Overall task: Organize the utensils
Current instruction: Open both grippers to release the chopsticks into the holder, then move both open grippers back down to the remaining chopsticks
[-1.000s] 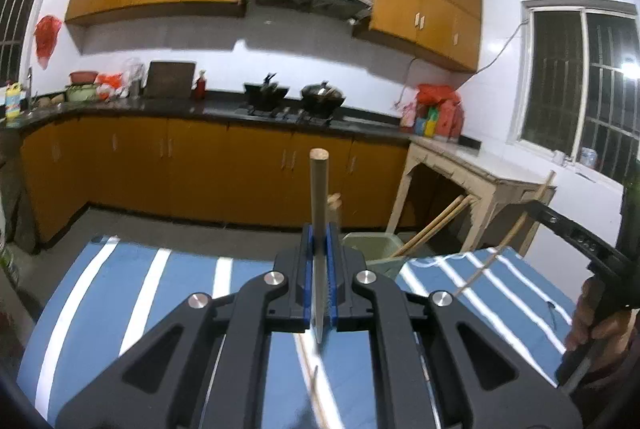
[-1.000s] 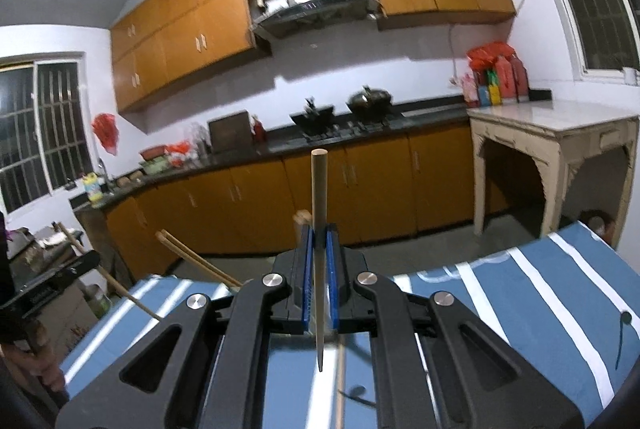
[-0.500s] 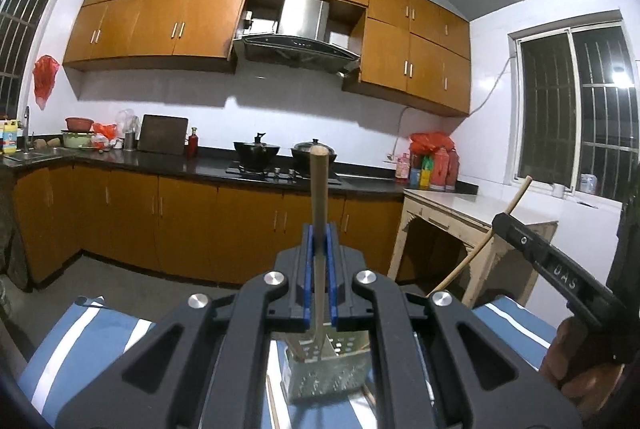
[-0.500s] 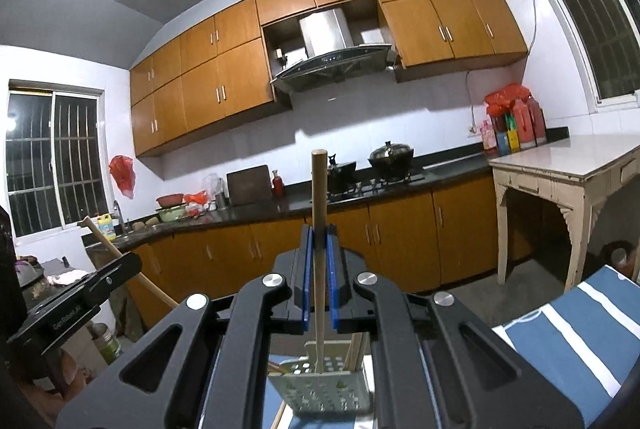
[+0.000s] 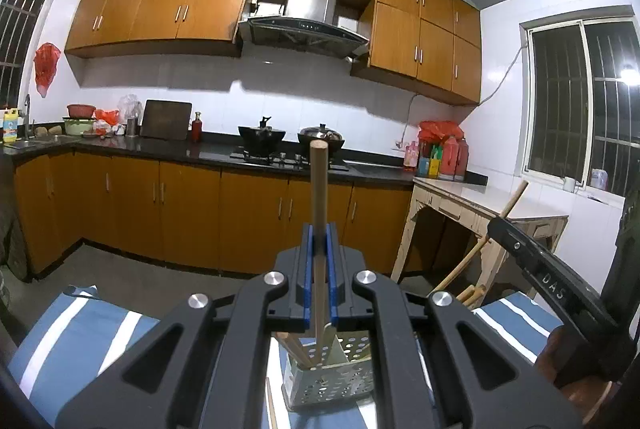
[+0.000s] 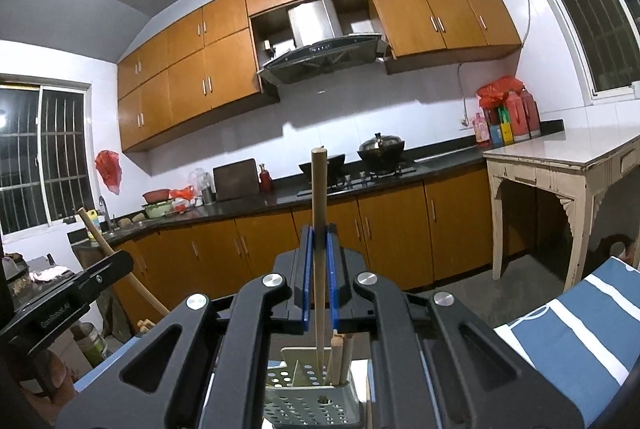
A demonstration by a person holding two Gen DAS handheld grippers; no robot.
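My left gripper is shut on a wooden chopstick held upright; its lower end dips into a pale perforated utensil holder on the striped cloth, where other wooden utensils stand. My right gripper is shut on another wooden chopstick, also upright, with its lower end inside the same holder beside two wooden sticks. Each gripper shows at the edge of the other's view: the right one, the left one.
A blue and white striped cloth covers the table and also shows in the right wrist view. A loose stick lies beside the holder. Kitchen cabinets, a stove with pots and a pale side table stand behind.
Both grippers have tilted up and come over the holder. The chopstick ends, which hung above the cloth a second ago, now reach down into the holder.
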